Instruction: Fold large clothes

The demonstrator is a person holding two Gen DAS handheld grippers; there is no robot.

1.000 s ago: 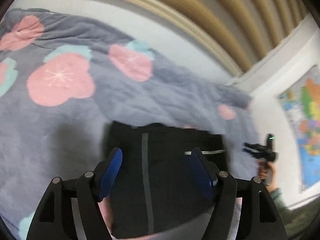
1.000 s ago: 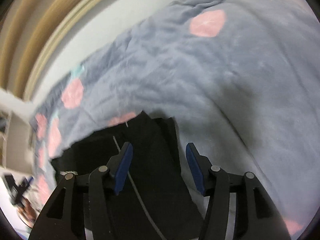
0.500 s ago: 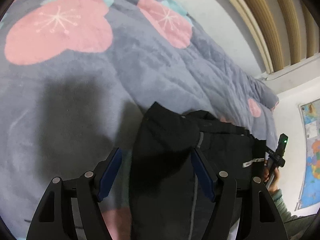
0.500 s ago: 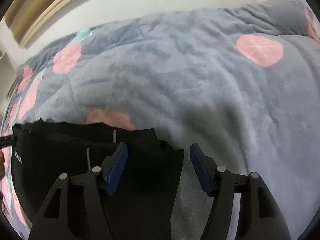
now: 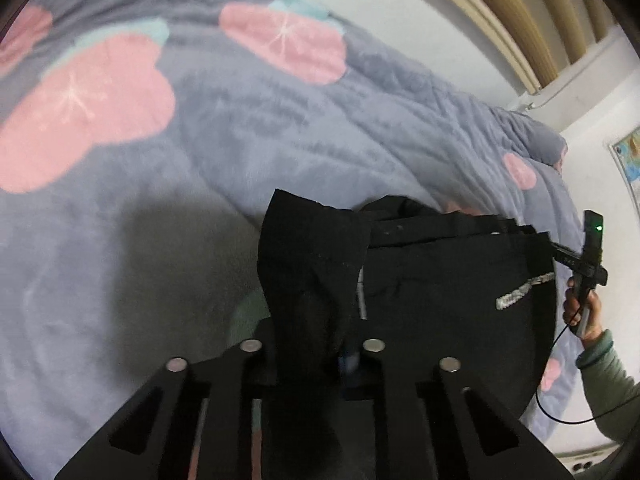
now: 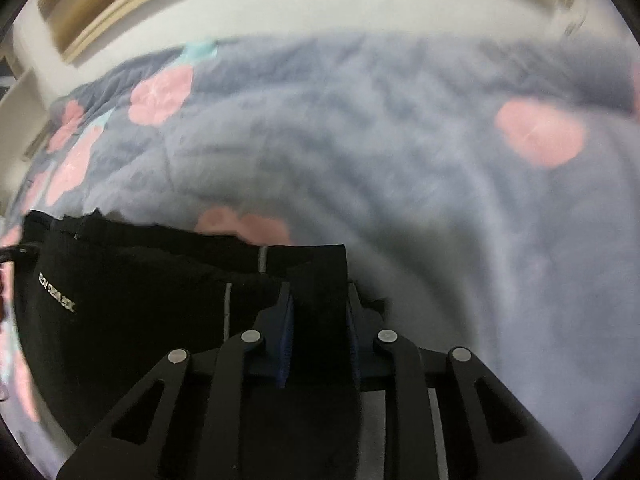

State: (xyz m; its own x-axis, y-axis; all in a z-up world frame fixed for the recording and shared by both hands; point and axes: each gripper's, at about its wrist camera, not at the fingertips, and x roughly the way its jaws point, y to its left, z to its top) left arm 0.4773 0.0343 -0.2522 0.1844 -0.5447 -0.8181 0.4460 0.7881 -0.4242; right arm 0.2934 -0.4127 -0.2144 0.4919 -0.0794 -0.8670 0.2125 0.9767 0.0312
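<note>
A black garment (image 5: 448,296) with a grey stripe and a small white logo lies on a grey blanket (image 5: 200,168) with pink flowers. My left gripper (image 5: 310,344) is shut on the garment's left corner, which stands up between the jaws and hides the pads. My right gripper (image 6: 320,320) is shut on the garment's (image 6: 132,312) right corner, with black cloth pinched between the blue pads (image 6: 286,336). The right gripper and the hand holding it also show at the right edge of the left wrist view (image 5: 588,264).
The blanket (image 6: 400,160) covers a bed. A white wall (image 5: 400,12) and wooden slats (image 5: 520,8) stand behind it. A map poster (image 5: 630,160) hangs at the far right. A black cable (image 5: 560,400) hangs from the right gripper.
Both grippers were open above the garment's corners. Both have now closed on the cloth, and each corner is bunched up between the jaws.
</note>
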